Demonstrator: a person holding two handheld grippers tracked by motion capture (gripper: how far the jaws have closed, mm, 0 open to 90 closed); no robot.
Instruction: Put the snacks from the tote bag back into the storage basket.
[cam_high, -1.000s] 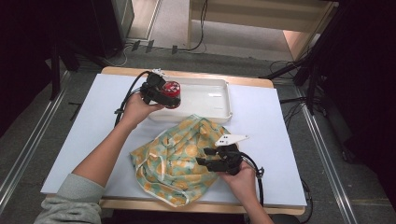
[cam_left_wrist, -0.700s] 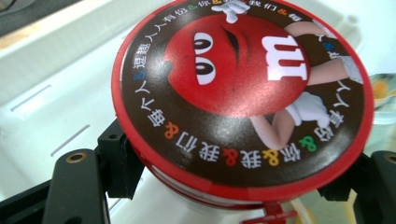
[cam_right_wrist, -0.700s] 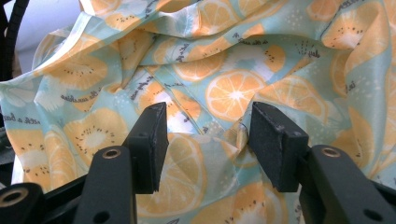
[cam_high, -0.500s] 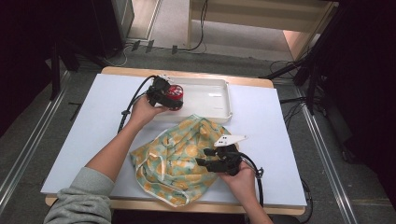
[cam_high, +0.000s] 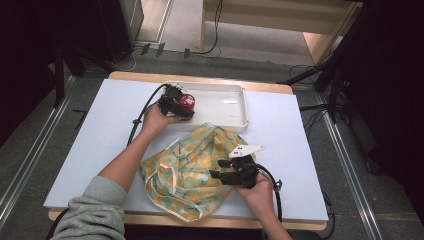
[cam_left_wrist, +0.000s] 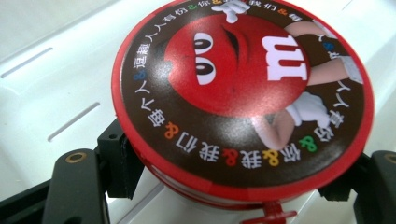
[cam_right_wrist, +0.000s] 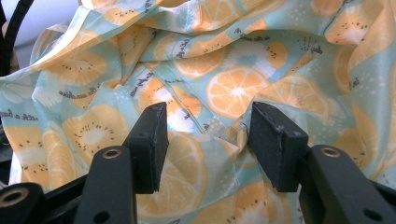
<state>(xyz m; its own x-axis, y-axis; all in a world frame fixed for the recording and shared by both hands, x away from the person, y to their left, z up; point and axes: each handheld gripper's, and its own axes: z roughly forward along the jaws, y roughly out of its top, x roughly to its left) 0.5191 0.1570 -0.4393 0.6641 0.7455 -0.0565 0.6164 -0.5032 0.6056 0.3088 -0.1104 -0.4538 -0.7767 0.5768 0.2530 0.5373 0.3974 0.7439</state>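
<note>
The white rectangular plastic tray (cam_high: 235, 107) at the far side of the white table (cam_high: 90, 140) serves as the reference for all positions below.

Nearest the person, on the near side of the tray, lies the crumpled pale-green fabric bag printed with orange slices (cam_high: 192, 170); its far edge touches the tray's near rim. The right gripper (cam_high: 222, 176) rests over the bag's right portion. In the right gripper view its jaws stand spread, with a raised fold of the fabric (cam_right_wrist: 240, 133) between the pads but not pinched. This gripper has not shifted during the last second.

Farther out, the left gripper (cam_high: 182, 102) holds the round tin with a red rim and a brown lid showing a red cartoon candy figure (cam_left_wrist: 243, 88). The jaws are set wide and pinch the tin on both sides of its body below the lid. Compared with a second ago, the left hand has come down and inward: the tin was then held just outside the tray's left end, and it is now over the tray's left end, low above the floor; contact cannot be confirmed.

Judgement: placement of the tin into the tray is nearly complete. Release remains, while the bag awaits handling.
</note>
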